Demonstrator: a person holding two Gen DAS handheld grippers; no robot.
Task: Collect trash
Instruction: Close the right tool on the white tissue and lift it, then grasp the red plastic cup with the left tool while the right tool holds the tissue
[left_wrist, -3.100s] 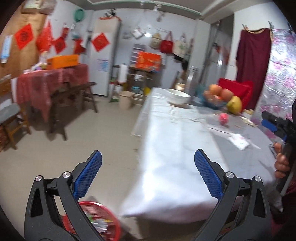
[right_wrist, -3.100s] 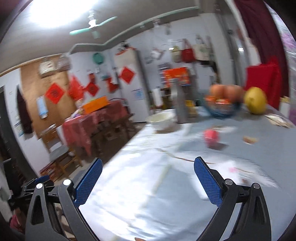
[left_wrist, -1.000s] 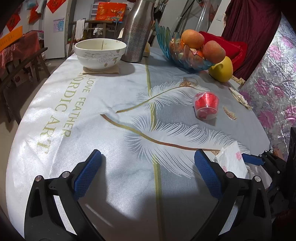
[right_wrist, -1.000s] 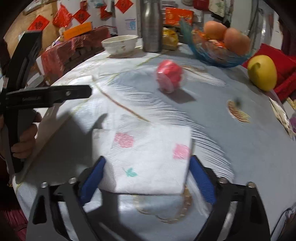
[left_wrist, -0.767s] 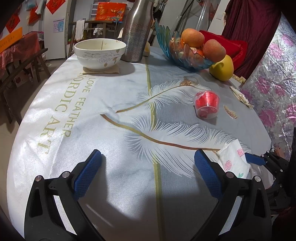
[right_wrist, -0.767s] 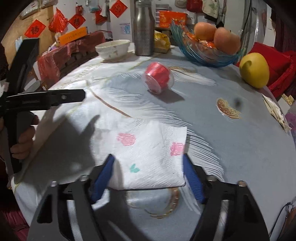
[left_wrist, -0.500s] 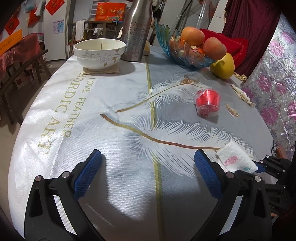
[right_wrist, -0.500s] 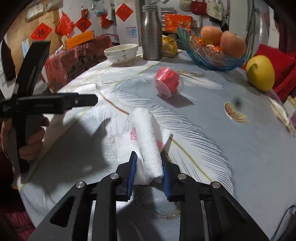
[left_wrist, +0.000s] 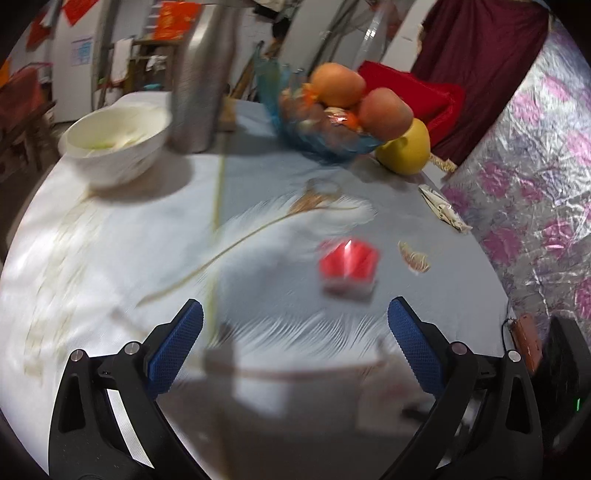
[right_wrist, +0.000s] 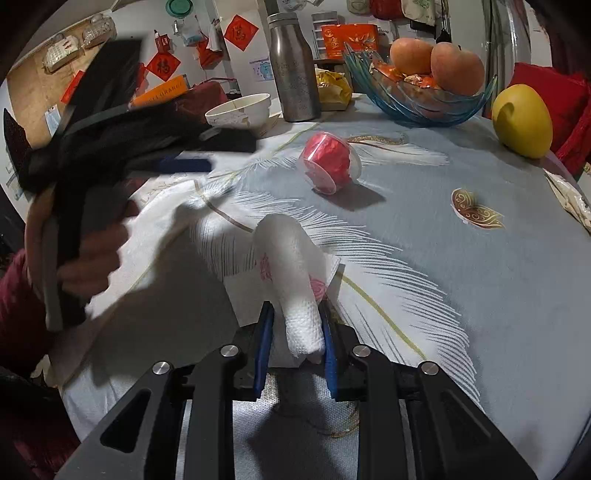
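your right gripper (right_wrist: 295, 341) pinches the folded paper napkin (right_wrist: 291, 280) between its pads, bunched upright over the feather-print tablecloth (right_wrist: 461, 258) — your left gripper (left_wrist: 295, 341) hangs wide open, nothing between its pads, short of the tipped red cup (left_wrist: 349, 264).

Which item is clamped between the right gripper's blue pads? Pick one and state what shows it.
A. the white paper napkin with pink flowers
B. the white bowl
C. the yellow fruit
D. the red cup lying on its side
A: in the right wrist view the right gripper has its blue pads pressed against both sides of the bunched white paper napkin, while the red cup lies apart on the tablecloth.
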